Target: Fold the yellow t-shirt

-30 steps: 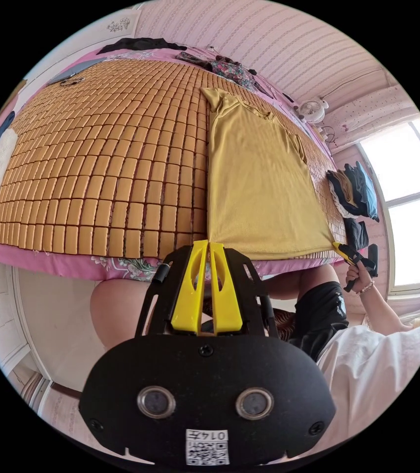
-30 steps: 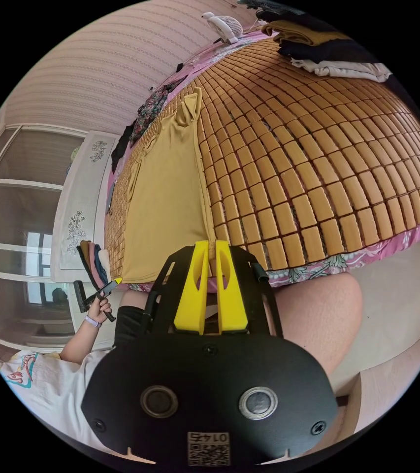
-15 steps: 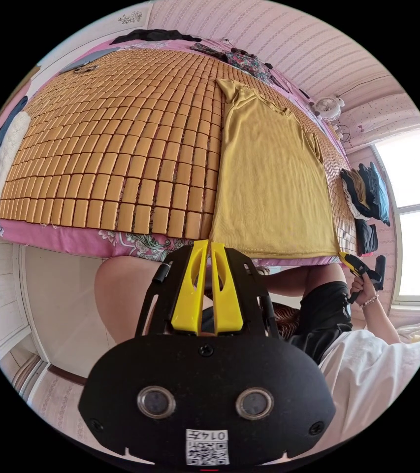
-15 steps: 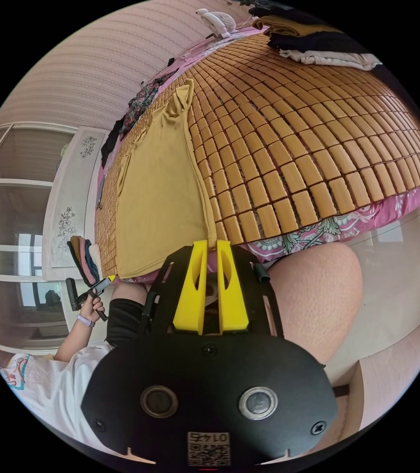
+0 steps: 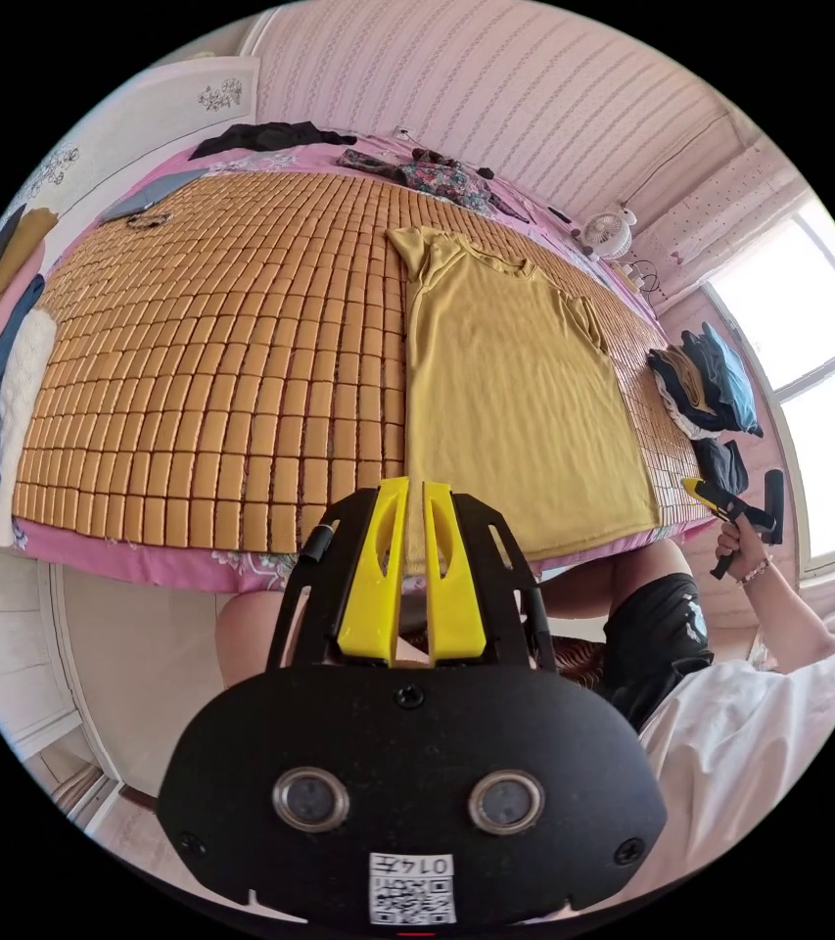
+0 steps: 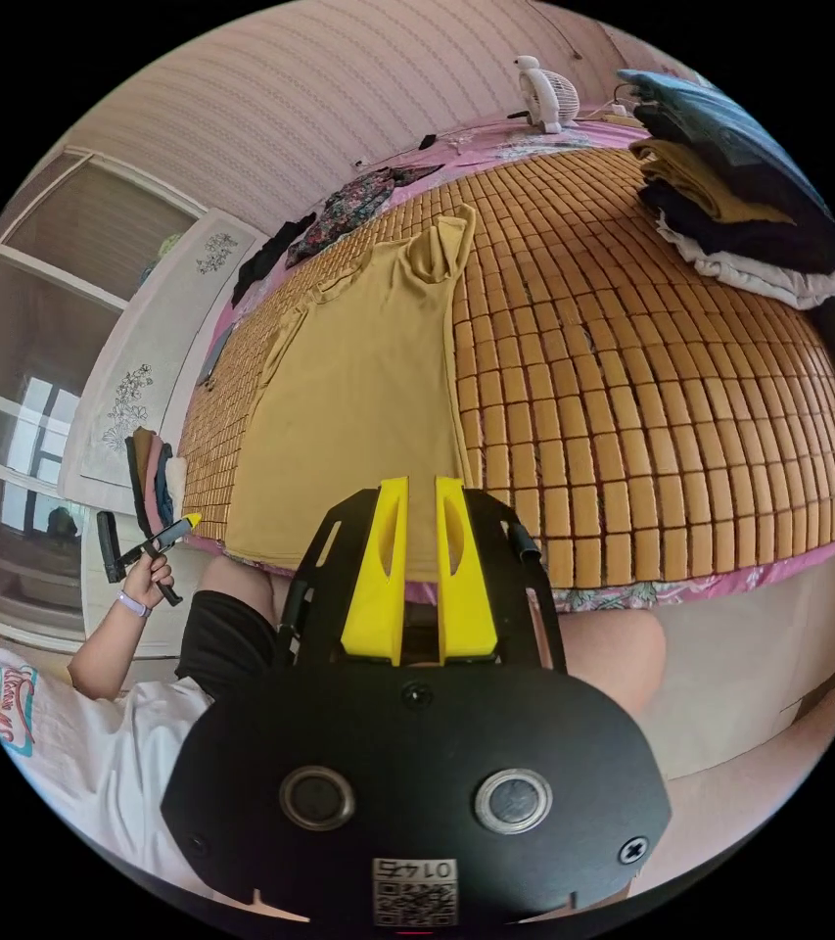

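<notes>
Bamboo mat: tan tile mat (image 5: 211, 362) covers the bed, over a pink floral sheet (image 5: 143, 566) that shows along the near edge.
Yellow t-shirt: yellow t-shirt (image 5: 510, 392) lies flat on the mat, collar toward the far wall, hem at the near edge of the bed; both sleeves appear tucked in along its long sides.
Progress: as I judge it, only the laying out and sleeve tucking are done; the body is full length, so the lengthwise folds are left.
Folded pile: stack of folded clothes (image 6: 730, 225) sits on the mat well apart from the shirt.
Left claw: left claw (image 5: 408, 490) is off the cloth, just short of the hem; its yellow jaws stand a narrow slit apart with nothing between them.
Right claw: right claw (image 6: 418, 485) hangs over the hem, released, its jaws a little apart and empty.
View difference: left gripper view takes in the bright window (image 5: 818, 392) and the right claw from outside; right gripper view takes in the wardrobe doors (image 6: 158, 343) and the left claw in a hand (image 6: 148, 578).
Fan: small white fan (image 6: 544, 88) stands by the far wall.
</notes>
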